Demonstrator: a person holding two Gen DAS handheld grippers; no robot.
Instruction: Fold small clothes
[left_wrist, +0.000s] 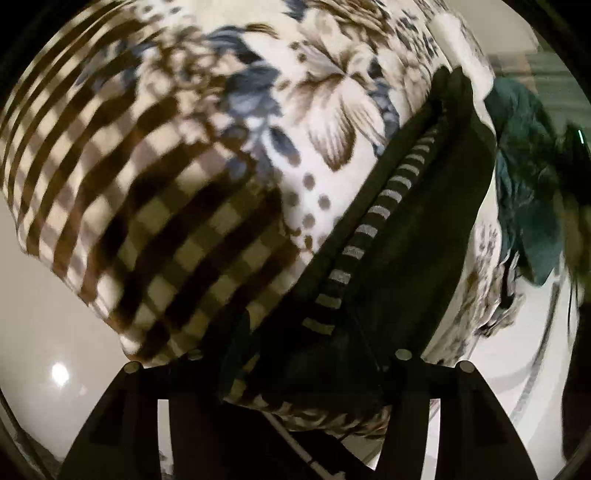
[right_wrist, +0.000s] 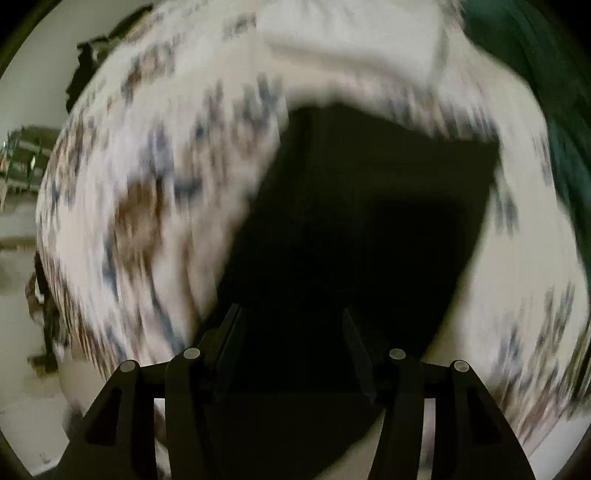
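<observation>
A black garment with a grey-striped trim (left_wrist: 399, 236) lies stretched diagonally over a floral and checked cloth (left_wrist: 207, 140). My left gripper (left_wrist: 295, 373) is low at its near end, and the dark cloth bunches between the jaws, so it looks shut on the garment. In the blurred right wrist view the same black garment (right_wrist: 351, 229) fills the middle. My right gripper (right_wrist: 291, 332) stands over it with its fingers (right_wrist: 227, 339) apart and dark cloth between them.
A dark green cloth (left_wrist: 524, 177) lies at the right edge of the patterned cloth; it also shows in the right wrist view (right_wrist: 535, 74). A pale glossy surface (left_wrist: 44, 314) lies to the left and below. Dark clutter (right_wrist: 92, 59) sits at the far left.
</observation>
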